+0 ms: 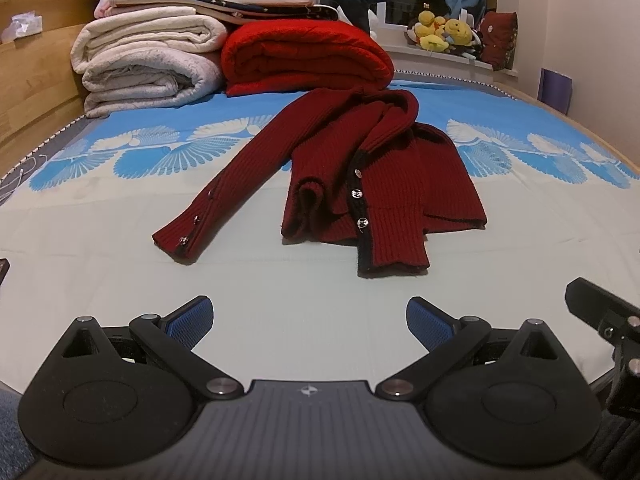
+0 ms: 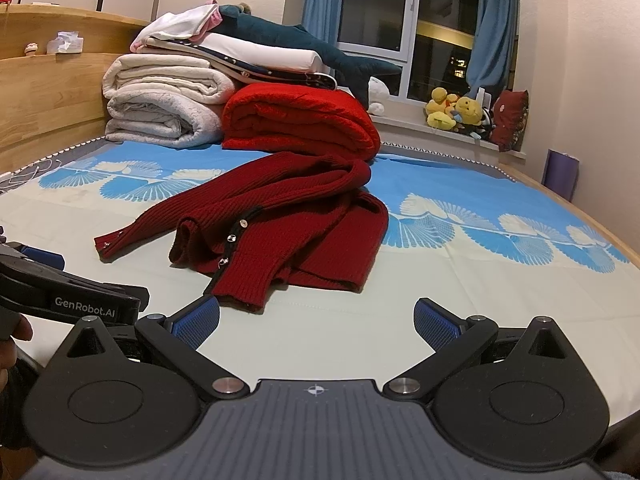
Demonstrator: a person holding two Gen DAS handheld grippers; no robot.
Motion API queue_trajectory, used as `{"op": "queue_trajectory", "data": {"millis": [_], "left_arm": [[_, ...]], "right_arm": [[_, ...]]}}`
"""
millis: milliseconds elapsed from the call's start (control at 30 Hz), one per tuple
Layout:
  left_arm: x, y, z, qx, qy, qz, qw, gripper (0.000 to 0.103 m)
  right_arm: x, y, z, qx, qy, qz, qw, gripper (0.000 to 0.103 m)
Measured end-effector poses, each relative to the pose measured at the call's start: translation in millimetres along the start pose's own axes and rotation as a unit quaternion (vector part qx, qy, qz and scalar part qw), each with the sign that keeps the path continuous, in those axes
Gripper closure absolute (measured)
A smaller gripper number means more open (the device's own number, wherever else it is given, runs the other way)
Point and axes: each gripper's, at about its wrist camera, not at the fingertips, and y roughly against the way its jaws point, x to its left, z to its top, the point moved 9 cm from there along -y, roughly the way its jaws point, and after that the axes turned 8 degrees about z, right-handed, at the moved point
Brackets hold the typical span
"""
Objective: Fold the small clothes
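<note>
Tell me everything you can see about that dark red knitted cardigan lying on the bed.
The dark red rib-knit cardigan lies crumpled on the pale bed sheet, not yet folded. Black trim edges its front opening, which carries small shiny buttons. One sleeve stretches out flat toward the left, its cuff also buttoned. The body is bunched and folded over itself. Neither gripper touches it.

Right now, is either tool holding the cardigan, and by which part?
Nothing is held. The left tool and the right tool are both open, short of the dark red cardigan on the bed.
</note>
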Motion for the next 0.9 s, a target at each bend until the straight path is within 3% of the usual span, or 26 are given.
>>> {"op": "queue_trajectory", "data": {"millis": [900], "left_arm": [[-0.2,1.3,0.0,-0.004,0.008,0.000,1.0000,0.000]], "right_arm": [[1.7,3.0,1.0,-0.004,0.003,-0.005,1.000,0.001]]}}
